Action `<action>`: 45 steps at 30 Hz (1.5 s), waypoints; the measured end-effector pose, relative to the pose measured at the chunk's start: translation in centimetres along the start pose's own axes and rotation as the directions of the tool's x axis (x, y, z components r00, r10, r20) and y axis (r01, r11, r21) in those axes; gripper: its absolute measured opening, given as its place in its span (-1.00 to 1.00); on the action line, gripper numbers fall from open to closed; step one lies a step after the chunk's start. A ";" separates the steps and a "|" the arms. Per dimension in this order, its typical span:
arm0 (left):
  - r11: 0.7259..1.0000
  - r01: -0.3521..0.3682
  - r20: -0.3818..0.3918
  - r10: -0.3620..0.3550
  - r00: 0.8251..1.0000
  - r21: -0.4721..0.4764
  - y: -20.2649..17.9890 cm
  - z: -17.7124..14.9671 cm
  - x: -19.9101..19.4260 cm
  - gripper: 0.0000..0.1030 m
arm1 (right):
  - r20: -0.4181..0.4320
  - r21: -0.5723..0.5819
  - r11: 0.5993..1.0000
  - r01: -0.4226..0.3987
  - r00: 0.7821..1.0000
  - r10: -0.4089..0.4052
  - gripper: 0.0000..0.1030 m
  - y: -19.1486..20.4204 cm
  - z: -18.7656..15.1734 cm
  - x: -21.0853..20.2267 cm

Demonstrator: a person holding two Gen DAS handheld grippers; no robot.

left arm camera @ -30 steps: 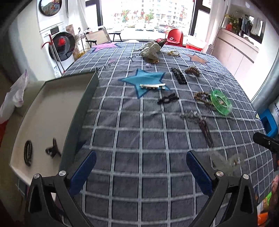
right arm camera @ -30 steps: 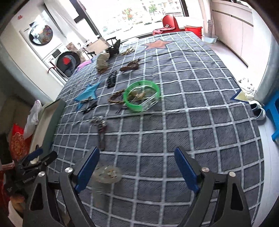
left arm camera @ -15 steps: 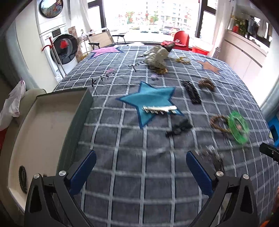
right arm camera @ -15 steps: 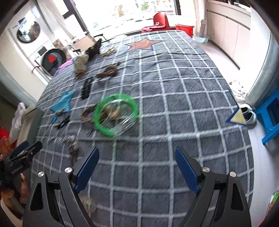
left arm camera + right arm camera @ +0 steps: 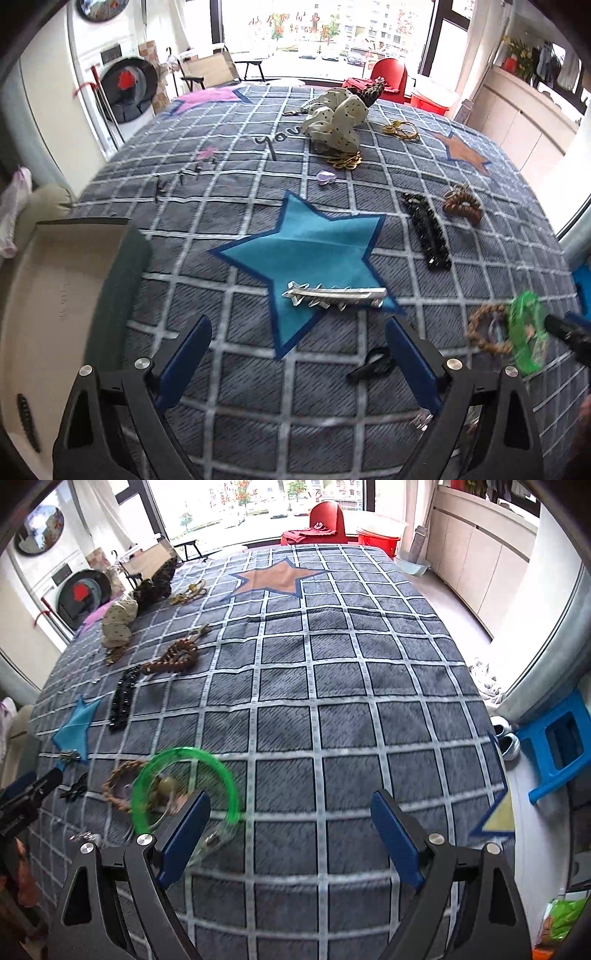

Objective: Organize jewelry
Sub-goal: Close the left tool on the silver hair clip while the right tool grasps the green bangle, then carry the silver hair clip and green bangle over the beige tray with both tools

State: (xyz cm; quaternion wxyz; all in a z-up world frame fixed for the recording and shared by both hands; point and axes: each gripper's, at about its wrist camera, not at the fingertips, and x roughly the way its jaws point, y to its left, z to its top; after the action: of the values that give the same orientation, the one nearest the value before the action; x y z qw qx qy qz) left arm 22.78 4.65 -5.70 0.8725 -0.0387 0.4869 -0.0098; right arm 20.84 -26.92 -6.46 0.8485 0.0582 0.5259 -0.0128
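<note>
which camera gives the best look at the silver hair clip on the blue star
The left wrist view. The silver hair clip lies sharp and whole near the frame's centre, on the blue star. In the right wrist view it is only a tiny sliver at the star's tip, far left.

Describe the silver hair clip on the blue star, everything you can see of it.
The silver hair clip is a long, narrow bar that looks like shiny metal, with small spiky, leaf-like pieces along its lower edge and at its left end. It lies flat and roughly crosswise on the lower right arm of the blue star sewn into the grey checked cloth. Only the fabric touches it. The left gripper is short of it, jaws closing on nothing.
</note>
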 end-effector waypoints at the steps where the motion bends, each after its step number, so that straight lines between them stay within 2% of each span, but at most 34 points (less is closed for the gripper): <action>1: 1.000 0.015 -0.004 -0.015 1.000 -0.010 -0.1 0.2 0.1 0.87 | 0.000 -0.011 1.000 0.006 1.000 -0.006 0.72 0.2 0.1 0.2; 4: 0.999 0.039 -0.010 -0.039 0.999 -0.037 -0.3 0.8 0.5 0.87 | 0.001 -0.043 0.999 0.025 1.000 -0.025 0.56 0.7 0.2 0.6; 8: 0.997 0.034 -0.028 -0.036 0.999 -0.077 -0.8 1.8 1.4 0.85 | 0.010 -0.076 0.996 0.045 0.999 -0.044 0.41 1.4 0.4 1.0; 9: 0.996 0.025 -0.033 -0.028 0.999 -0.085 -0.9 1.9 1.6 0.65 | 0.012 -0.084 0.995 0.048 0.999 -0.047 0.39 1.6 0.5 1.1; 14: 0.996 -0.052 -0.046 0.049 0.998 -0.068 -1.9 2.0 2.7 0.60 | 0.026 -0.122 0.991 0.059 0.998 -0.056 0.30 2.6 0.7 1.3; 16: 0.996 -0.080 -0.033 0.078 0.996 -0.047 -2.5 1.8 2.7 0.49 | 0.036 -0.134 0.989 0.060 0.998 -0.056 0.27 2.9 0.7 1.2; 18: 0.996 -0.080 -0.010 0.080 0.997 -0.029 -2.9 1.6 2.5 0.28 | 0.037 -0.138 0.990 0.042 0.999 -0.037 0.15 3.0 0.7 1.2; 19: 0.996 -0.082 -0.012 0.082 0.997 -0.024 -2.9 1.6 2.5 0.28 | 0.039 -0.142 0.989 0.039 0.999 -0.034 0.01 3.1 0.7 1.1; 20: 0.996 -0.082 -0.008 0.082 0.997 -0.022 -2.9 1.5 2.4 0.28 | 0.043 -0.145 0.989 0.038 0.999 -0.032 -0.23 3.2 0.6 1.0; 21: 0.997 -0.078 -0.005 0.078 0.997 -0.019 -2.9 1.5 2.4 0.27 | 0.044 -0.144 0.989 0.031 0.999 -0.025 -0.38 3.3 0.6 0.9; 22: 0.997 -0.076 0.001 0.076 0.997 -0.016 -2.8 1.3 2.2 0.27 | 0.042 -0.136 0.990 0.021 0.999 -0.016 -0.66 3.2 0.6 0.9; 23: 0.997 -0.075 0.008 0.076 0.997 -0.015 -2.7 1.1 2.1 0.27 | 0.041 -0.130 0.991 0.015 0.999 -0.010 -0.82 3.1 0.5 0.9; 32: 1.000 0.001 0.076 -0.001 0.997 -0.003 -1.7 -0.3 0.0 0.27 | 0.066 -0.032 0.998 -0.061 0.996 0.063 -0.86 1.3 -0.3 -0.4; 45: 0.997 0.040 0.150 -0.050 0.987 0.066 -1.7 -3.6 -5.4 0.27 | 0.087 0.016 0.987 -0.159 0.984 0.157 -0.86 0.7 -3.0 -3.6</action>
State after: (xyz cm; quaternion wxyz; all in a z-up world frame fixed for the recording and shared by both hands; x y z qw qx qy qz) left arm 16.91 3.02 -2.84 0.9074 -0.0231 0.4175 -0.0417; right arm 16.65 -26.08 -4.49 0.8678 0.1091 0.4826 0.0461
